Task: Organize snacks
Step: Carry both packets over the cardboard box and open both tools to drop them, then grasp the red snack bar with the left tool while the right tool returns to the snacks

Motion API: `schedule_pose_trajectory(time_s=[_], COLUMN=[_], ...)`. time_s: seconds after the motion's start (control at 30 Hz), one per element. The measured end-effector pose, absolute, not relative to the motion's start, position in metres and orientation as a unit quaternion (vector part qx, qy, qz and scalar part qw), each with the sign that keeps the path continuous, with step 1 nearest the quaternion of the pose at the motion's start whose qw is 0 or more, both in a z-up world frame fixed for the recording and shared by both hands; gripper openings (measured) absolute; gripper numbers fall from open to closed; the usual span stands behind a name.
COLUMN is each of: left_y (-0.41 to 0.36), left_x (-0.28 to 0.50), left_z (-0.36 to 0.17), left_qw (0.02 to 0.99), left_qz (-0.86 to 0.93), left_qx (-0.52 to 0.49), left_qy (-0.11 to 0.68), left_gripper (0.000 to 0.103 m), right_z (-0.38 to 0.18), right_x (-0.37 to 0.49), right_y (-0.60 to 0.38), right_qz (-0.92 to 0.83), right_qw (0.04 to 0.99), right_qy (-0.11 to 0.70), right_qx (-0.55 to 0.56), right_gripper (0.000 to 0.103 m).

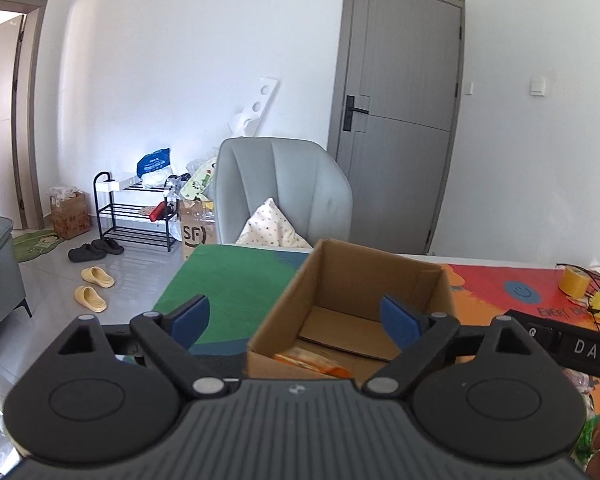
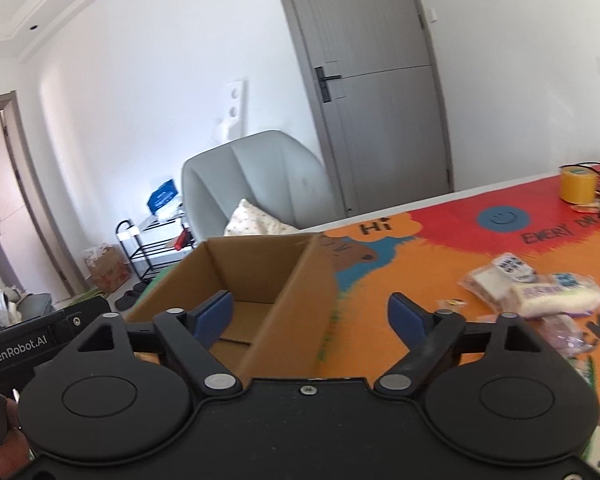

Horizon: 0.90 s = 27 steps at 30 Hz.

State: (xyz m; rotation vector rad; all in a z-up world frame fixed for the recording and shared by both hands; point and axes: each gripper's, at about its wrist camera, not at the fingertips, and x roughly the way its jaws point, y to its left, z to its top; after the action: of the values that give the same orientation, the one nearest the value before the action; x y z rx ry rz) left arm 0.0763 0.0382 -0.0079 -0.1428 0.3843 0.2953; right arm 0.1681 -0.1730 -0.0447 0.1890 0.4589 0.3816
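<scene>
Both the left gripper (image 1: 296, 320) and right gripper (image 2: 312, 316) hang empty with jaws spread wide over the cardboard box (image 1: 340, 280), which sits near the table's far edge with one orange packet (image 1: 312, 362) (perhaps more) inside. Seemingly between picks, the next move calls for the right gripper to swing toward the wrapped snacks (image 2: 540, 292) mid-table to its right, where the mat (image 2: 420, 280) lies open between box and pile.

Both cameras sit low over the table's near edge, looking across it toward the grey door (image 1: 400, 120). The left view faces level, close behind the cardboard box (image 1: 356, 280); the right view tilts, taking in the box (image 2: 260, 280), armchair (image 2: 256, 176) and tape roll (image 2: 578, 184), all shared.
</scene>
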Motion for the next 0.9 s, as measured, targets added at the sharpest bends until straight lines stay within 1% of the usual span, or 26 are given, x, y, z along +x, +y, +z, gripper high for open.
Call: schedule_pose_trajectory(time_s=[0.07, 0.13, 0.4, 0.9], left_y=[0.029, 0.021, -0.016, -0.078], left_x=[0.073, 0.07, 0.066, 0.075], left_z=[-0.009, -0.009, -0.015, -0.02], left_qw=[0.97, 0.971, 0.975, 0.977], left_qz=[0.139, 0.134, 0.1, 0.043], left_qx=[-0.065, -0.062, -0.04, -0.025], left_qy=[0.189, 0.188, 0.193, 0.205], left_gripper=[0.093, 0.096, 0.097, 0.097], right_z=[-0.047, -0.048, -0.051, -0.06], right_x=[0.165, 0.161, 0.145, 0.136], right_y=[-0.184, -0.195, -0.235, -0.317], right_qz=[0.172, 0.155, 0.115, 0.053], right_qw=[0.953, 0.955, 0.96, 0.962], right_qy=[0.23, 0.235, 0.23, 0.229], right_qx=[0.095, 0.096, 0.108, 0.137], right_gripper=[0.093, 0.096, 0.103, 0.103])
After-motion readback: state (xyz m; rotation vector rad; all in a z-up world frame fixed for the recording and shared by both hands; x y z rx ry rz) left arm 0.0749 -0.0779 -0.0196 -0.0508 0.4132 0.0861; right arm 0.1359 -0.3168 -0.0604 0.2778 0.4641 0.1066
